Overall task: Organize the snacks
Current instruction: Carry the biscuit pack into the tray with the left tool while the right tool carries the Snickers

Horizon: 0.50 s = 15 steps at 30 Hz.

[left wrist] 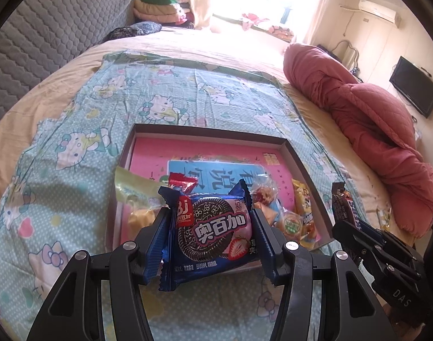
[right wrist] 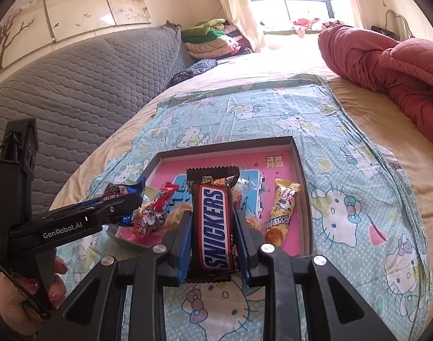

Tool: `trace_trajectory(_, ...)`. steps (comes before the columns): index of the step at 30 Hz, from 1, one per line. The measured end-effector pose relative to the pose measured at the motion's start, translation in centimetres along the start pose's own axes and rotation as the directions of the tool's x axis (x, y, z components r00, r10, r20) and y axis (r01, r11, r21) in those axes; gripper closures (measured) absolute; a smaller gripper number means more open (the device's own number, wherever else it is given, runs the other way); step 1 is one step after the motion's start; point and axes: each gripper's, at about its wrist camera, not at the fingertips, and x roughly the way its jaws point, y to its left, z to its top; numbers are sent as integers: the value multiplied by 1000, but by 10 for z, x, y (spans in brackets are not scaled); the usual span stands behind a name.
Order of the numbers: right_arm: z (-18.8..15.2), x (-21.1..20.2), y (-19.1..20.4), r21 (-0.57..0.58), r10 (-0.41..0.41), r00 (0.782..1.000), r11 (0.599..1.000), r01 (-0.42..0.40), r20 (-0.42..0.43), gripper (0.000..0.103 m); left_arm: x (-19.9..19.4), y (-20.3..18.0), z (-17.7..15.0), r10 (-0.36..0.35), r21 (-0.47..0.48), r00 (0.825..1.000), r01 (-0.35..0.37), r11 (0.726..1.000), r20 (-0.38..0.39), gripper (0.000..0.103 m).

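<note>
Left gripper: one, jaws part-way apart and pressed on one blue cookie packet, held by its two sides above the near edge of the box. The same gripper showed at the left of the right wrist view, gripped by a hand with painted nails.

Right gripper: one, jaws narrow and clamped on one Snickers bar, held lengthwise, its far end over the box. It also appeared at the right edge of the left wrist view, bar end upward.

Box: one, shallow, dark-rimmed, pink-lined with a blue panel, resting on the cartoon-cat cloth. Contents, loose at its near end: one yellow snack packet at the right; one red-wrapped sweet; one green packet at the left; several small wrapped sweets, number not countable behind the held items.

Surroundings: one bed; one red quilt, bundled to the right; one grey quilted cover to the left; one stack of folded clothes near the window.
</note>
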Motion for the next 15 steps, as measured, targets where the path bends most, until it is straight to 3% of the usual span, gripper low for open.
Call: trace_trajectory(15, 11, 15, -11, 31, -39, 999, 999, 39, 2, 74, 29, 5, 3, -50, -3, 998, 50, 999, -22, 45)
